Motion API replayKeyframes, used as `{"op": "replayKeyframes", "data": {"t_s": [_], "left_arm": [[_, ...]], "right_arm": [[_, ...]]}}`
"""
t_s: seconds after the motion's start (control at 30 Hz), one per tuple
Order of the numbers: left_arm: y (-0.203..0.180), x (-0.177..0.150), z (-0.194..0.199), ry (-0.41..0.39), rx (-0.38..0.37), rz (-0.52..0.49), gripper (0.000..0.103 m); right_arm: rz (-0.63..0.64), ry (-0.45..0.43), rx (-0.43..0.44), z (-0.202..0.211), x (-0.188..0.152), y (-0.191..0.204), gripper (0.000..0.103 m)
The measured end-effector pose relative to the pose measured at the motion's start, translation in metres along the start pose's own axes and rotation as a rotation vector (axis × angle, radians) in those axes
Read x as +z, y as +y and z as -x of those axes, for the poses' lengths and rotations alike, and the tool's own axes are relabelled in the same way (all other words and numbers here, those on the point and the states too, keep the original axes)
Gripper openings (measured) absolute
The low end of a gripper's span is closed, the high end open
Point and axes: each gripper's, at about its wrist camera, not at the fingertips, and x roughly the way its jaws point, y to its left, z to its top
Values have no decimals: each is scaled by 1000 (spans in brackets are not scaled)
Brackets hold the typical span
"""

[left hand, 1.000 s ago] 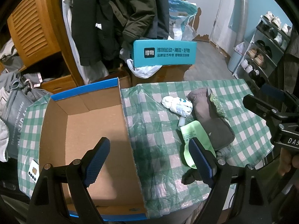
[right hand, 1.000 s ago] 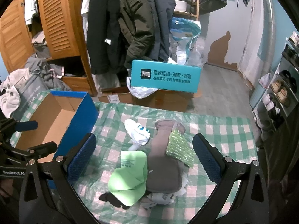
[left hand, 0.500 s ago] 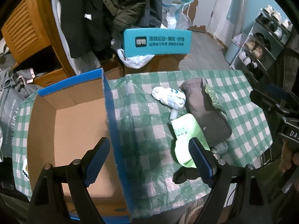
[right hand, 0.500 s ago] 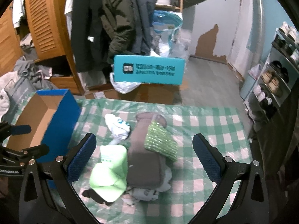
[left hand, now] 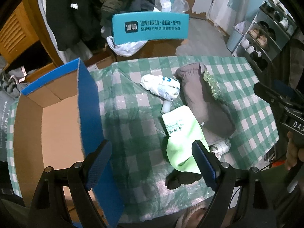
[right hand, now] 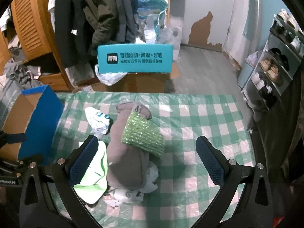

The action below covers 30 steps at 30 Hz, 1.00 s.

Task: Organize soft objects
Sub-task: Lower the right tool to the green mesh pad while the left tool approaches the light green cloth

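Note:
A pile of soft things lies on the green checked tablecloth [left hand: 133, 114]: a long grey cloth [left hand: 205, 102], a green bubble-wrap piece [right hand: 142, 134] on top of it, a light green cloth [left hand: 180, 138], a white crumpled item [left hand: 161, 87] and a white printed piece [right hand: 129, 193] under the grey one. An open cardboard box with blue sides [left hand: 57, 125] stands at the left. My left gripper [left hand: 152, 163] hovers open above the table's near edge, beside the light green cloth. My right gripper [right hand: 146, 159] hangs open over the grey cloth, holding nothing.
A teal box with printed text [right hand: 134, 58] stands on a brown carton beyond the table. Coats hang on a wooden wardrobe [right hand: 28, 19] at the back left. A shoe rack [right hand: 275, 66] lines the right wall. A dark item [left hand: 178, 178] lies near the table's front edge.
Both grippers have moved forward and to the right over the table. The pile now sits closer under the right gripper. Both stay open.

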Motion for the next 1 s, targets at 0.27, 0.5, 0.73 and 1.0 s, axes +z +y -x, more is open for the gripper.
{"op": "replayKeyframes", "data": {"t_s": [0.27,0.5,0.73,1.0], "left_arm": [[-7,6,-27,59,5,-3,87],[-10,13,-46,87,-5,24,87],[-11,21,-68,120,-10,40,87],[-7,23,-91,162,-29,75,87]], "right_arm": [[36,54,0,-35,-3,1,101],[52,117,6,-64,-6,2,101],[74,169,-4,-90,-9,5,101],[105,217,-34,-118,-13,8,93]]}}
